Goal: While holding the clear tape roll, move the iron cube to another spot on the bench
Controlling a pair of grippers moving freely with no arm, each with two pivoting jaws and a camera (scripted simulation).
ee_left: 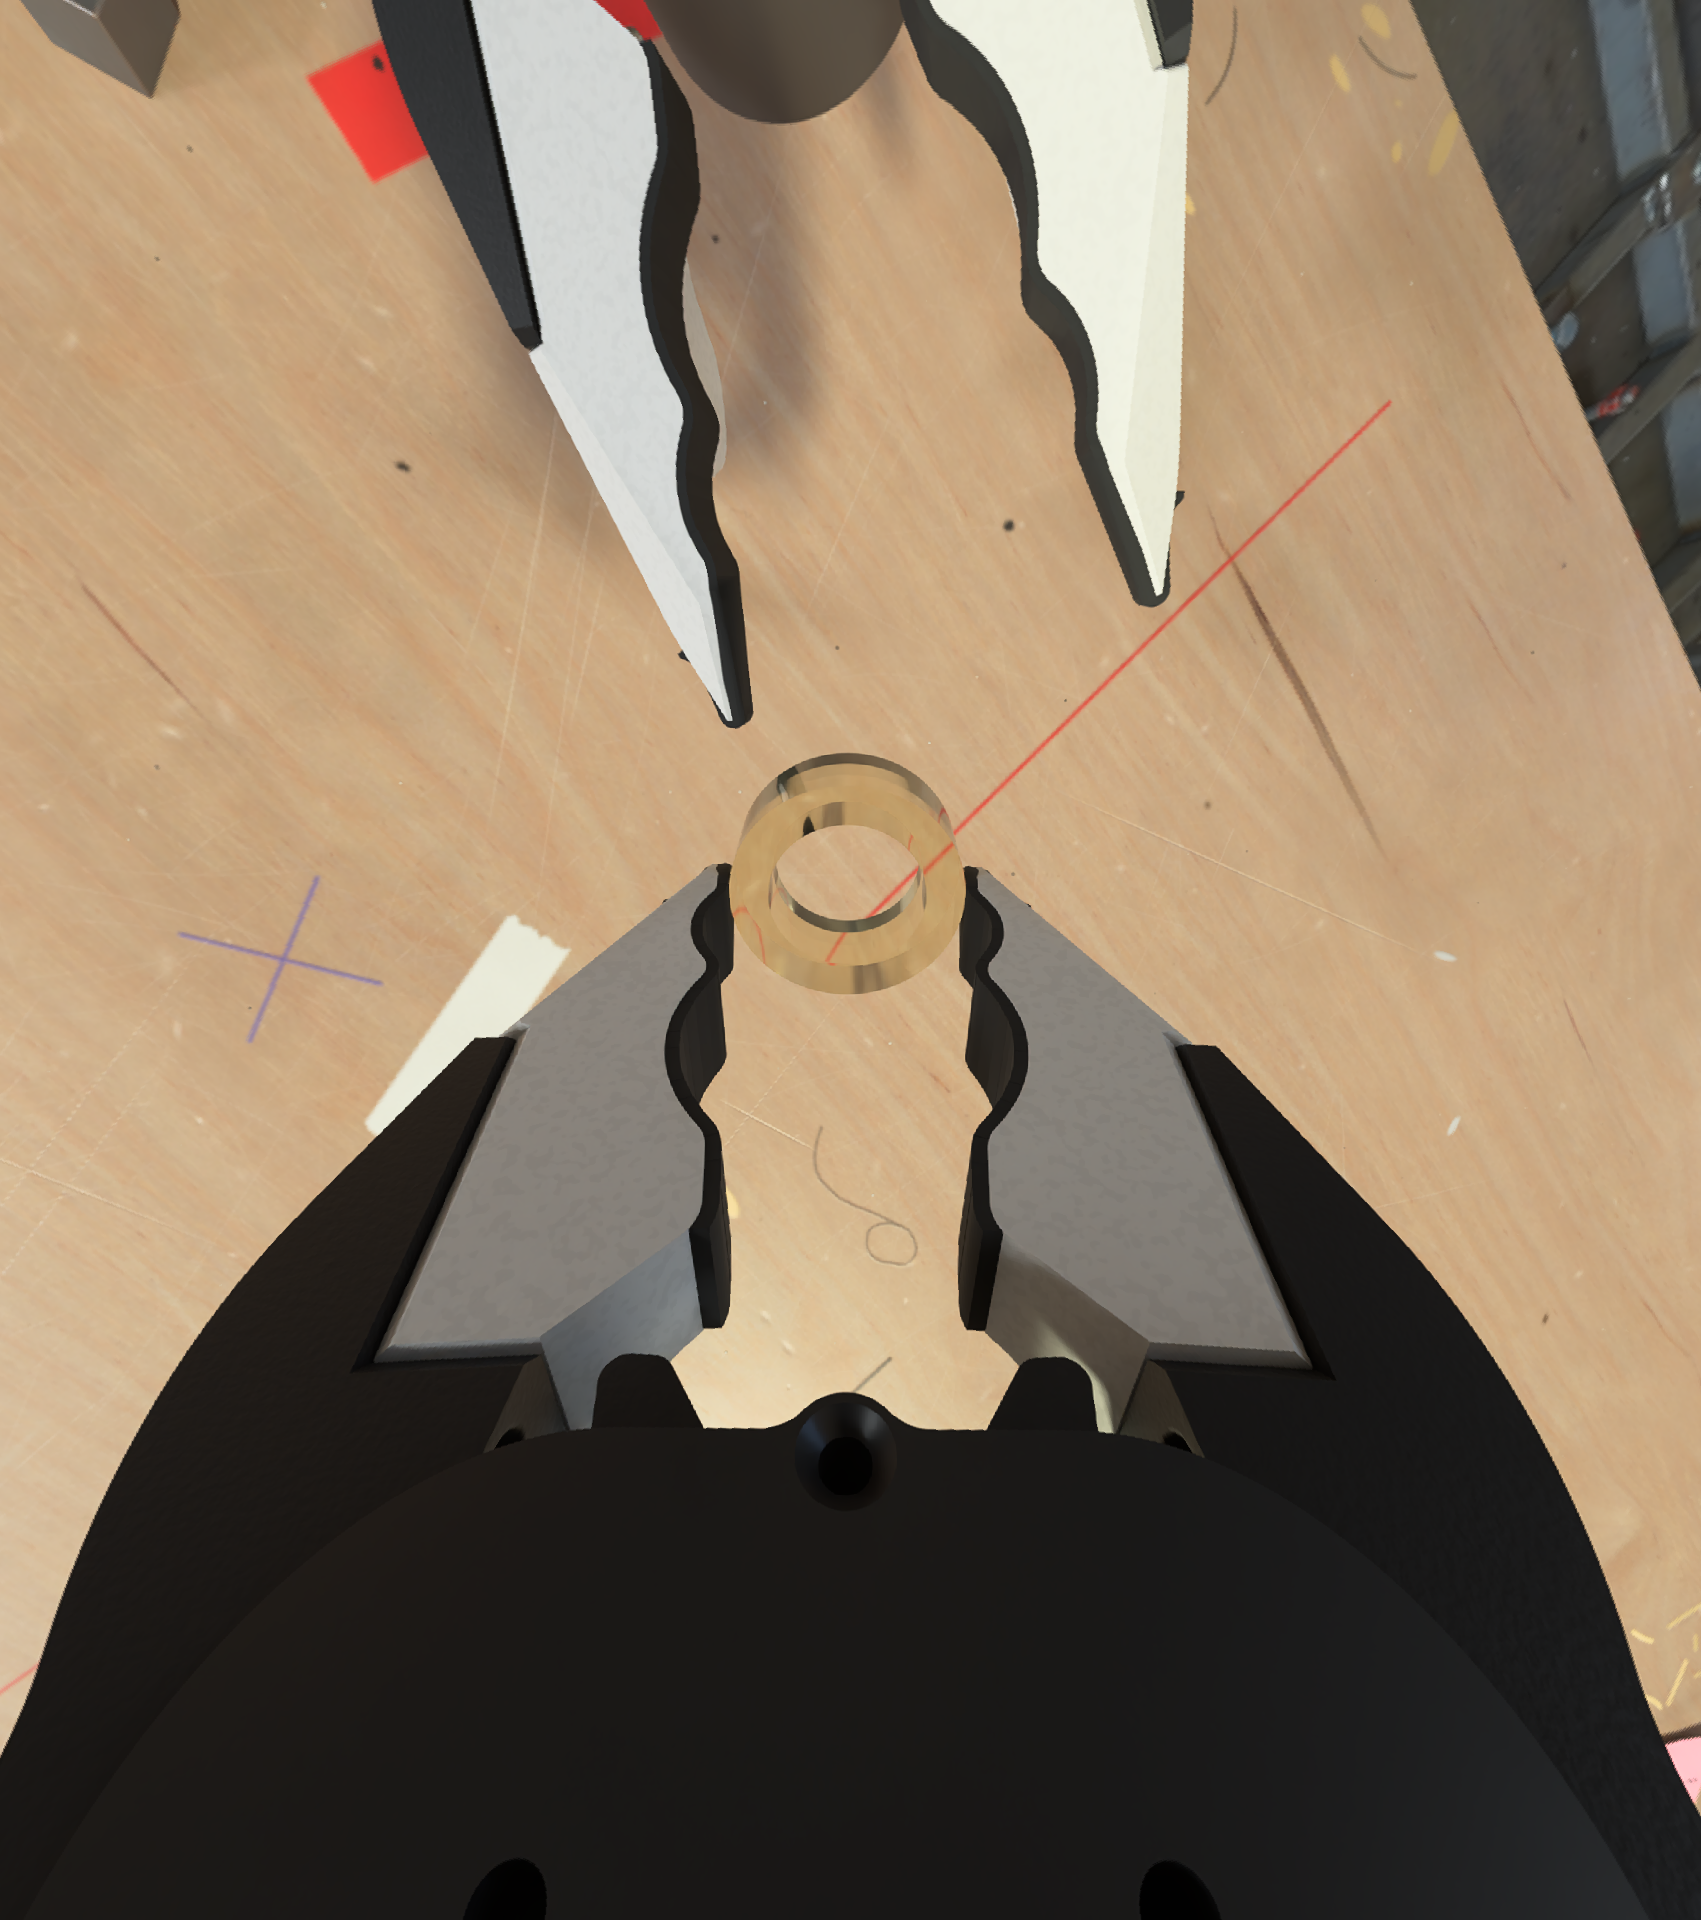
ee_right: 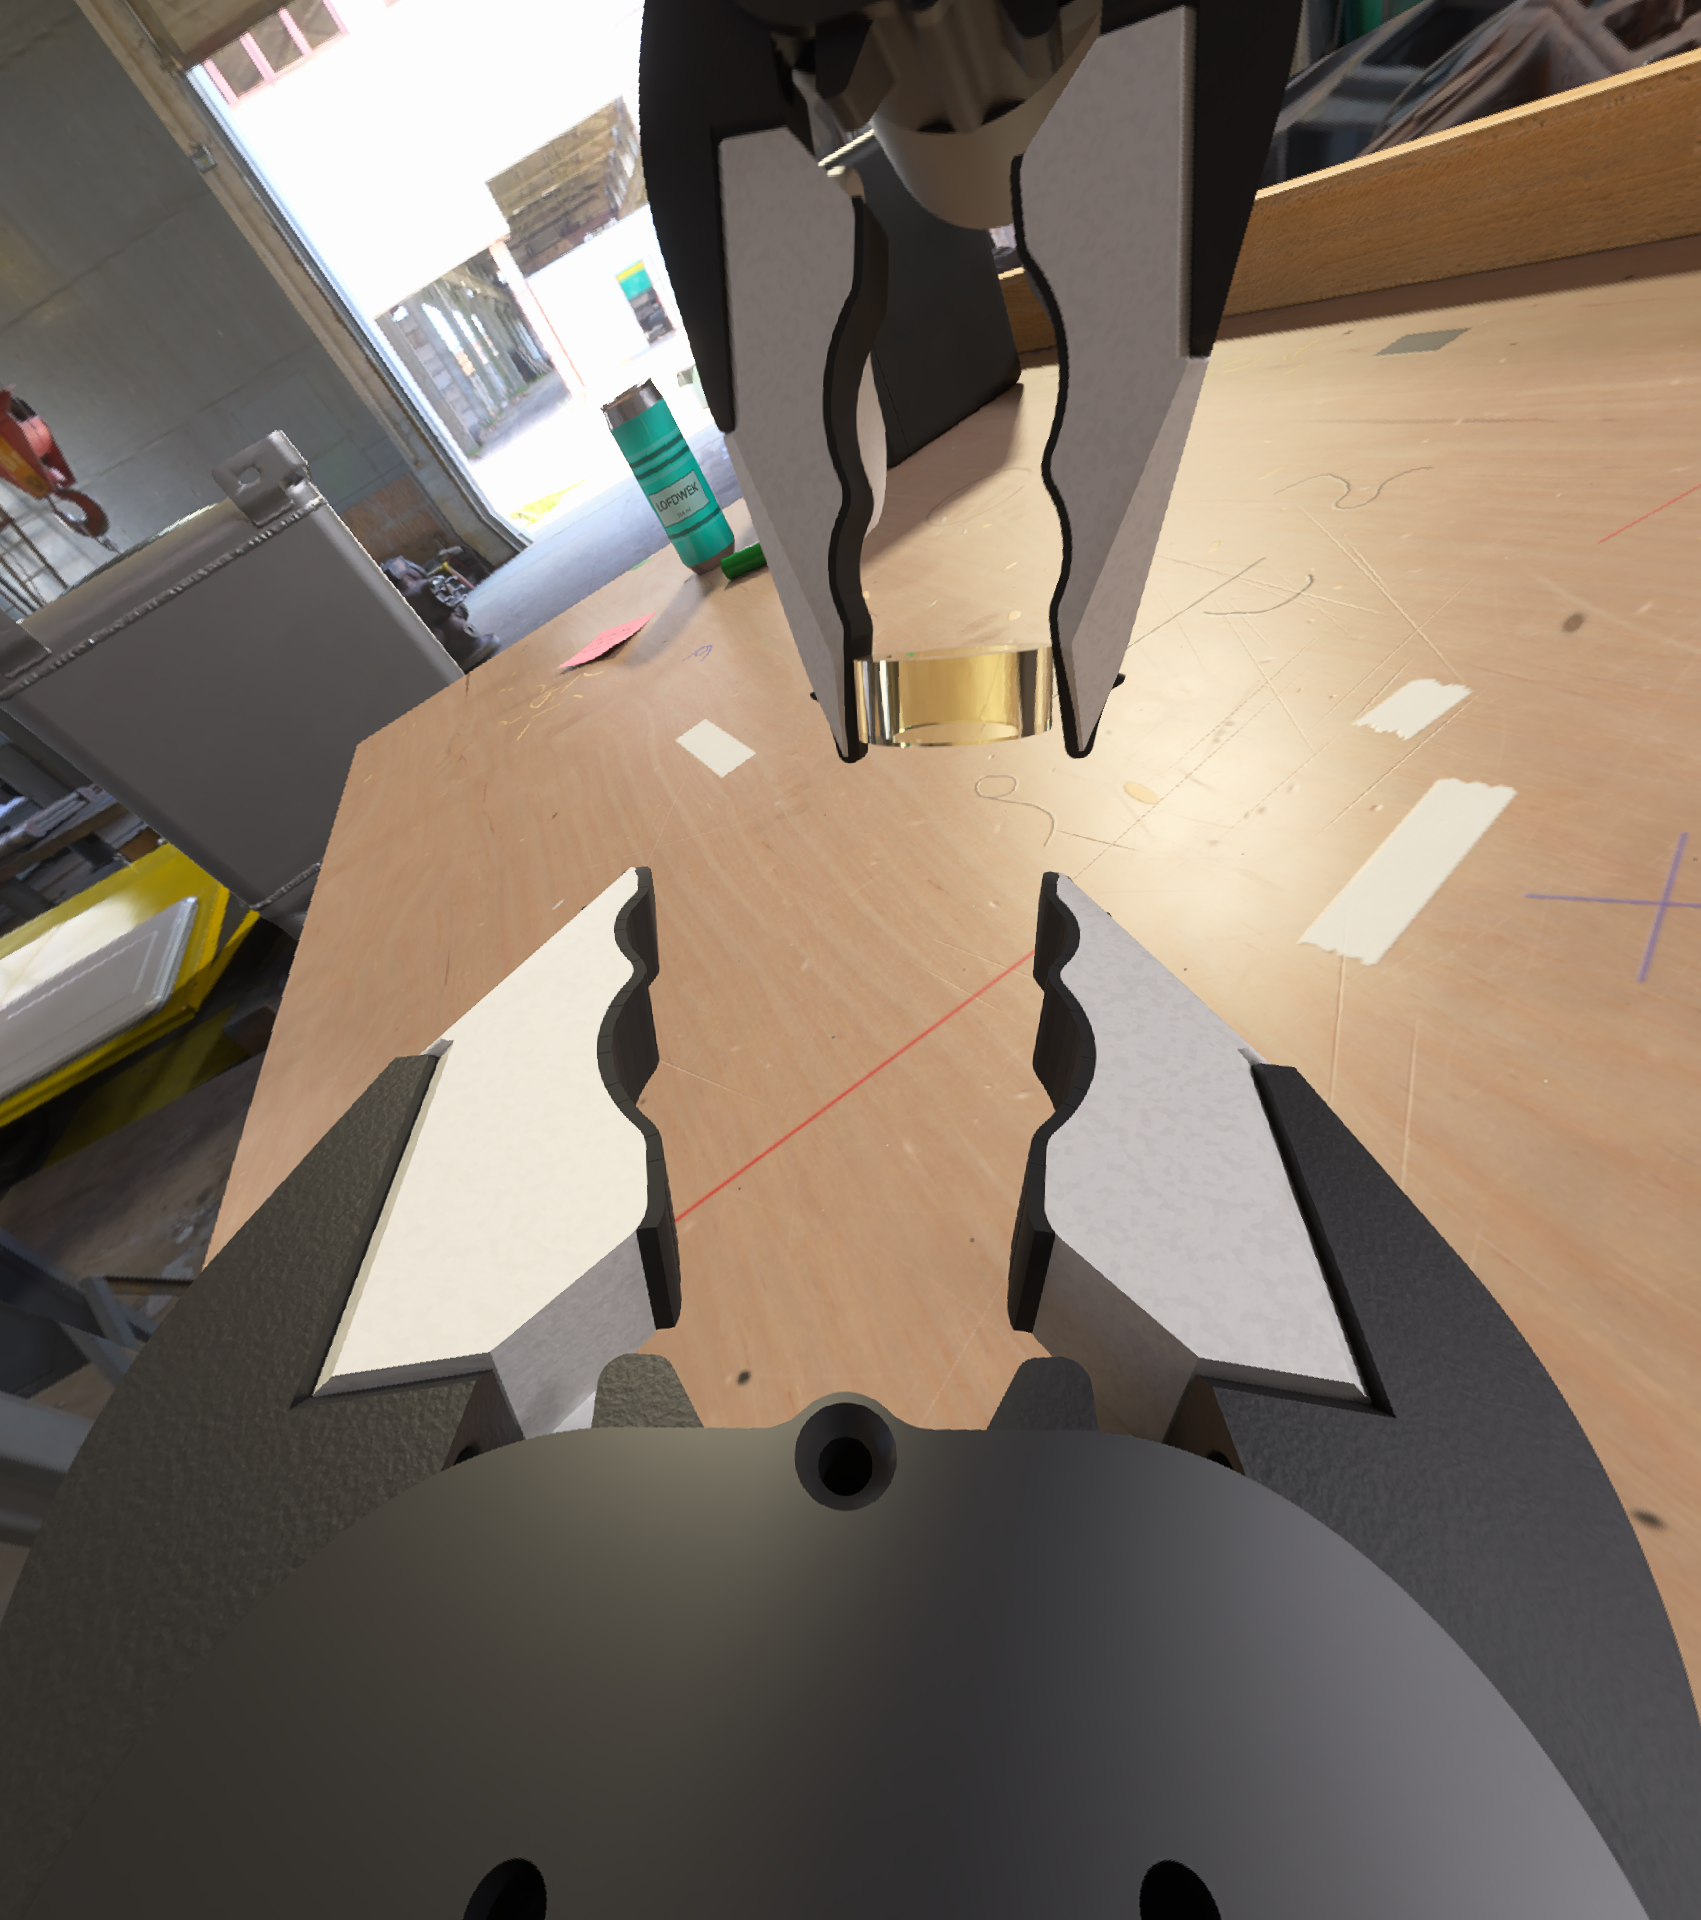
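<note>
Above the bench point(ee_left: 202, 623), left tongs point(ee_left: 846, 878) grasp one clear tape roll point(ee_left: 846, 873); right tongs point(ee_right: 846, 883) gape.

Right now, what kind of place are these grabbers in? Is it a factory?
Probably a workshop. There's a scratched, marked-up wooden bench, a red hoist hook hanging by the wall, a big open doorway, and a grey metal box beside the bench.
</note>
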